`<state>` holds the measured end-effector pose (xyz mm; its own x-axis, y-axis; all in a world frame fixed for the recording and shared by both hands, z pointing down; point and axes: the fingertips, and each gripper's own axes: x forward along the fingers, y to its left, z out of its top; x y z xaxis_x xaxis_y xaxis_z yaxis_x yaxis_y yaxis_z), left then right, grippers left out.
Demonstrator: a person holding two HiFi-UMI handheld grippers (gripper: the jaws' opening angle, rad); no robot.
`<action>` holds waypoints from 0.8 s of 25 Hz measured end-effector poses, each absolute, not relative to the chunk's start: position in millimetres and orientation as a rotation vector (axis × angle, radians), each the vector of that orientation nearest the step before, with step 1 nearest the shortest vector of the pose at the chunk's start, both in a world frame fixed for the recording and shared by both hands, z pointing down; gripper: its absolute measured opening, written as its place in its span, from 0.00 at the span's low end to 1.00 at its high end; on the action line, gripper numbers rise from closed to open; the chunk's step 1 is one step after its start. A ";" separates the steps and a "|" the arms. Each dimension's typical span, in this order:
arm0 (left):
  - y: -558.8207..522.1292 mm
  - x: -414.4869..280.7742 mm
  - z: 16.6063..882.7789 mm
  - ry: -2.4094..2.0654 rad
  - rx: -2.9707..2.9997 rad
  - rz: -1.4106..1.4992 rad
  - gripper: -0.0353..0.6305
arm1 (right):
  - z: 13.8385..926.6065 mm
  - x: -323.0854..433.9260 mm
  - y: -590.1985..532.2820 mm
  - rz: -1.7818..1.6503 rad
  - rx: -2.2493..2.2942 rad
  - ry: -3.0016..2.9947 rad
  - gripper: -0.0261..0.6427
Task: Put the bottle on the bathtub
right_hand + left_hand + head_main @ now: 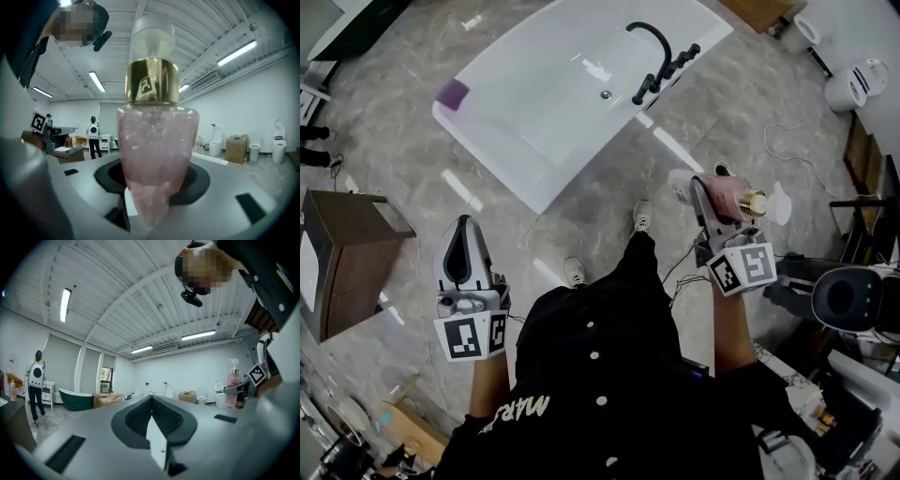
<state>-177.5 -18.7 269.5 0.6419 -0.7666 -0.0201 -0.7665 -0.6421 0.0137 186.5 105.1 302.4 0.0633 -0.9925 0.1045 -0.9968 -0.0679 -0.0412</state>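
Note:
A pink bottle (733, 195) with a gold collar and a white pump lies between the jaws of my right gripper (710, 192), which is shut on it. In the right gripper view the bottle (157, 154) fills the middle, pump end pointing away from the camera. The white bathtub (544, 84) with a black faucet (652, 56) stands on the floor ahead, well apart from both grippers. My left gripper (465, 225) hangs at the lower left, shut with nothing in it; its pads (140, 416) meet. The bottle (232, 390) also shows far right in the left gripper view.
A purple item (452, 92) lies on the tub's left corner. A brown wooden table (347, 253) stands at the left, a white toilet (858, 84) at the top right. A cable (787, 141) trails over the marble floor. A green tub (75, 399) and a person (35, 380) are far off.

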 end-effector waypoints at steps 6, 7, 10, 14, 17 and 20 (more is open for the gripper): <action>-37.1 -155.4 282.1 -1.620 2.661 -0.007 0.07 | 318.8 224.8 11.5 0.155 2.000 -2.325 0.37; -41.2 -150.6 282.9 -1.665 2.628 -0.002 0.07 | 320.5 227.4 -5.7 0.140 1.939 -2.360 0.37; -57.4 -135.6 284.9 -1.762 2.543 -0.002 0.07 | 330.3 226.2 -55.1 0.089 1.747 -2.449 0.37; -66.6 -109.1 288.5 -1.861 2.468 0.025 0.07 | 353.3 220.9 -100.2 0.064 1.485 -2.566 0.37; -69.5 -96.4 295.7 -1.923 2.406 0.071 0.07 | 377.1 212.0 -125.6 0.086 1.306 -2.630 0.37; -69.2 -95.3 306.4 -1.963 2.350 0.104 0.07 | 401.6 192.6 -142.4 0.085 1.138 -2.694 0.37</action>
<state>-95.3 -69.2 306.4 0.1776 -0.9788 0.1018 -0.9841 -0.1769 0.0161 192.6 -142.4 401.6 -0.6777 -0.7018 0.2196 -0.7143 0.6992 0.0303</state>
